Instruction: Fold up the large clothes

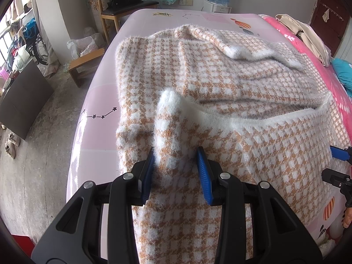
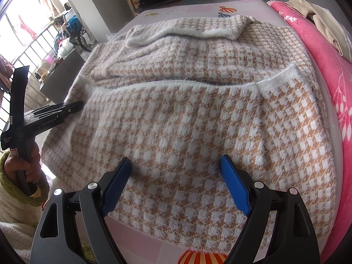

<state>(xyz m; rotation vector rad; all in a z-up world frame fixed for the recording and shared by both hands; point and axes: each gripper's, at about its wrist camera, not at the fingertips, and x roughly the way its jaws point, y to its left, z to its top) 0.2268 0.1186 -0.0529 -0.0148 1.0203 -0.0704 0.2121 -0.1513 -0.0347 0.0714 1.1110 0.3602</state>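
The sweater lies spread on the bed, under and ahead of the right gripper. The left gripper straddles a raised fold. A blanket lies right; a chair stands beyond.

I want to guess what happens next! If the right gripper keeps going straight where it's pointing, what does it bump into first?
Probably the fuzzy checked sweater on the bed; the right gripper stands open just over it, nothing between.

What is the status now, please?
Left gripper shut on sweater sleeve. Right gripper open above sweater hem. Nothing in the way.
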